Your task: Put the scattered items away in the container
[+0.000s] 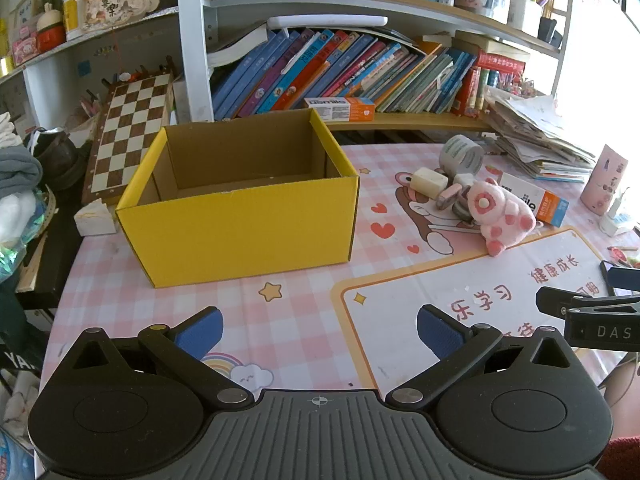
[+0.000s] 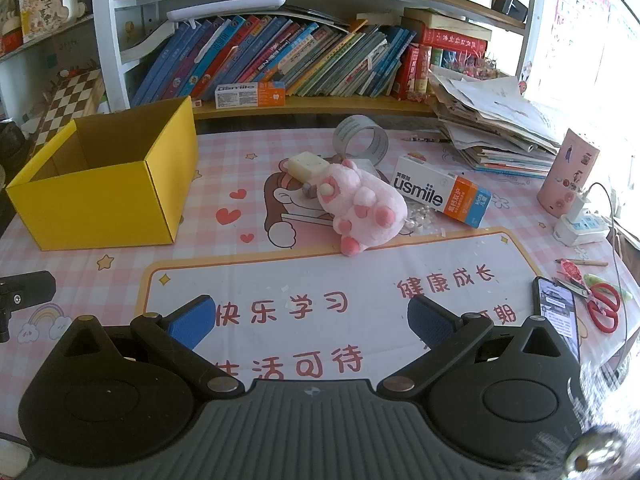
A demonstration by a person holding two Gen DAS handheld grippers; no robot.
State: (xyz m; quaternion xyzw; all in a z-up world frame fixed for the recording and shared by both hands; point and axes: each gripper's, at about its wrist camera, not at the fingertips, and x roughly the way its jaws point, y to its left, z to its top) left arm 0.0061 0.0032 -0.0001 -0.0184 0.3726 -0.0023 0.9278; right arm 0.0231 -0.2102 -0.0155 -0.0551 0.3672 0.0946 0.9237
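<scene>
I hold both claws wide, empty. Ahead of my right claw (image 2: 312,320) lies the pink plush toy (image 2: 362,208): soft, light; grip its body.

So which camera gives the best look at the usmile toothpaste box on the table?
The right wrist view: the usmile box lies nearly whole, logo readable. In the left wrist view the pink plush toy hides much of it.

Behind the pink plush toy (image 2: 362,204), small round items (image 1: 452,198) lie mostly hidden; beside it, the phone (image 2: 558,316) is partly covered.
</scene>
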